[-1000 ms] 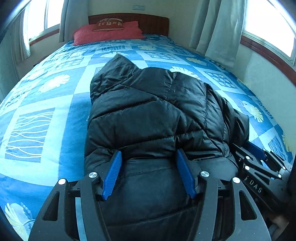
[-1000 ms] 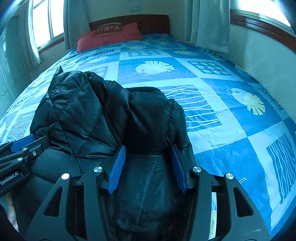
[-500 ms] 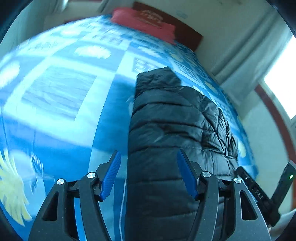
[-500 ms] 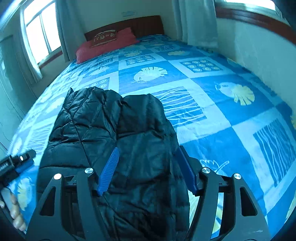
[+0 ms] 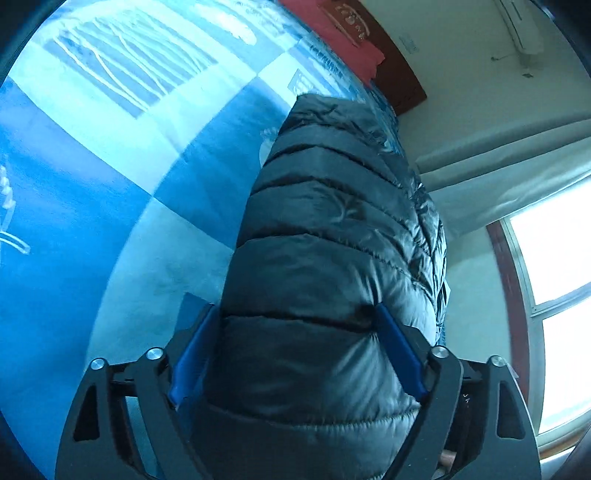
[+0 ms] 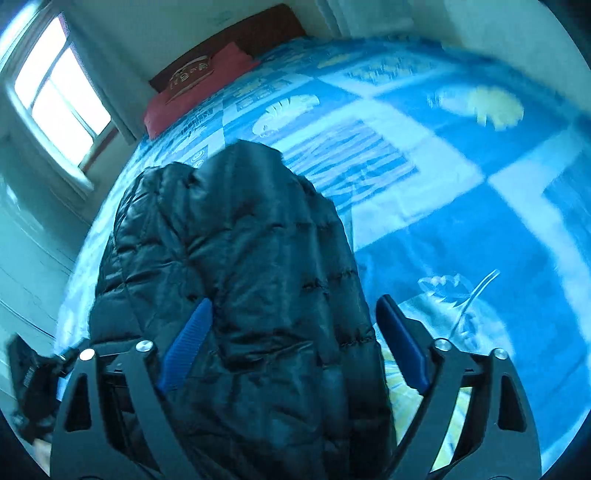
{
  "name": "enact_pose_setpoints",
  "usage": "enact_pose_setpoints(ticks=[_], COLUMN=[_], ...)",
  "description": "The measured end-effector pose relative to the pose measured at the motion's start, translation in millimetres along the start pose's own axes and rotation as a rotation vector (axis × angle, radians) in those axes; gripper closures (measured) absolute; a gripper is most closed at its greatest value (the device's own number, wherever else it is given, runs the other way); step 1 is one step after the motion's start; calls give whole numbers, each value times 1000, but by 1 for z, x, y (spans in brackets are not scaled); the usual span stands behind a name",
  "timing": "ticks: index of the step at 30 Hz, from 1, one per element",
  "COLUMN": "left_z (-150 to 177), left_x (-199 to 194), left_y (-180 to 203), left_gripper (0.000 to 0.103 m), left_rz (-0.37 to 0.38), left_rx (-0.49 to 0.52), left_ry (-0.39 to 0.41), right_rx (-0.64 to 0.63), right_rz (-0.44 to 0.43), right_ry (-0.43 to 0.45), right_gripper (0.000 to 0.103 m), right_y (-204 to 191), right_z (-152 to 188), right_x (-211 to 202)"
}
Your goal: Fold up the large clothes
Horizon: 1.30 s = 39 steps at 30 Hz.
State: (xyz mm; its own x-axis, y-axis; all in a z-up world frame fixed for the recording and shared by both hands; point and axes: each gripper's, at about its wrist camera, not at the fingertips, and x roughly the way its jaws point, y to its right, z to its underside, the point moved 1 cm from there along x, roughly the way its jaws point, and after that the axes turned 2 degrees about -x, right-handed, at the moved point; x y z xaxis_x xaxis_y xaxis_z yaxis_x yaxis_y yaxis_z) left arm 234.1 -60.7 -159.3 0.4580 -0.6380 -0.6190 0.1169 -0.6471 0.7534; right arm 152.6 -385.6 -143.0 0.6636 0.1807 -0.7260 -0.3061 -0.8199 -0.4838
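A black puffer jacket (image 5: 332, 236) lies folded in a thick bundle on the blue patterned bedspread (image 5: 110, 177). My left gripper (image 5: 295, 332) is open, its blue pads either side of the jacket's near end, which bulges between them. In the right wrist view the jacket (image 6: 236, 236) fills the middle. My right gripper (image 6: 291, 325) is open with the jacket's near edge between its jaws; the left pad (image 6: 188, 339) lies on the fabric, the right pad stands off it over the bedspread (image 6: 461, 206). The left gripper's body (image 6: 33, 376) shows at the lower left.
A red pillow (image 6: 195, 85) lies at the wooden headboard (image 6: 236, 33). Windows (image 6: 59, 92) and curtains (image 5: 498, 155) flank the bed. A wall (image 5: 476, 280) stands close beside the bed on the right in the left wrist view.
Both grippers have tilted and rolled outward, the left view leaning right and the right view leaning left. The jacket now looks like a narrower, taller bundle between the jaws. Both jaws stay open.
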Motion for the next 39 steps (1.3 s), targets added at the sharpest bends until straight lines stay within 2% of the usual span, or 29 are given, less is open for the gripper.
enact_pose_setpoints(ticks=[4,6,8,10,11,13,19,27,32,36,39], left_z=[-5,-5,-4,-3,-3,-4,-18,-43,-49,-45,-47], left_x=[15,17,18,16,16,12,-12,-81,-81,-72,-71], left_y=[-10,-7,-2,3,5,10,5,-36,-69,-66,-69], left_gripper=[15,16,17,19,20,22,23,23,26,25,24], left_rz=[69,71,59,65,69,81,102,61,53,29,39], left_rx=[-73,-52,-25,-16,-6,28,49,36,-8,16,11], left_ry=[-64,-76,-83,-89,-94,-100,-78,5,5,21,13], right_rx=[92,79,73,85,90,86,43,-8,-28,-7,0], right_rz=[-127,-159,-198,-242,-255,-261,-304,-419,-408,-412,-411], right_ry=[-50,-60,-70,-71,-66,-49,-36,-111,-128,-137,-138], right_gripper=[9,17,35,47,52,56,59,62,62,61,58], right_y=[17,16,15,16,15,10,-27,-101,-119,-111,-113], right_z=[2,2,2,3,3,5,7,21,27,27,30], right_x=[20,22,22,20,19,15,17,57,72,74,78])
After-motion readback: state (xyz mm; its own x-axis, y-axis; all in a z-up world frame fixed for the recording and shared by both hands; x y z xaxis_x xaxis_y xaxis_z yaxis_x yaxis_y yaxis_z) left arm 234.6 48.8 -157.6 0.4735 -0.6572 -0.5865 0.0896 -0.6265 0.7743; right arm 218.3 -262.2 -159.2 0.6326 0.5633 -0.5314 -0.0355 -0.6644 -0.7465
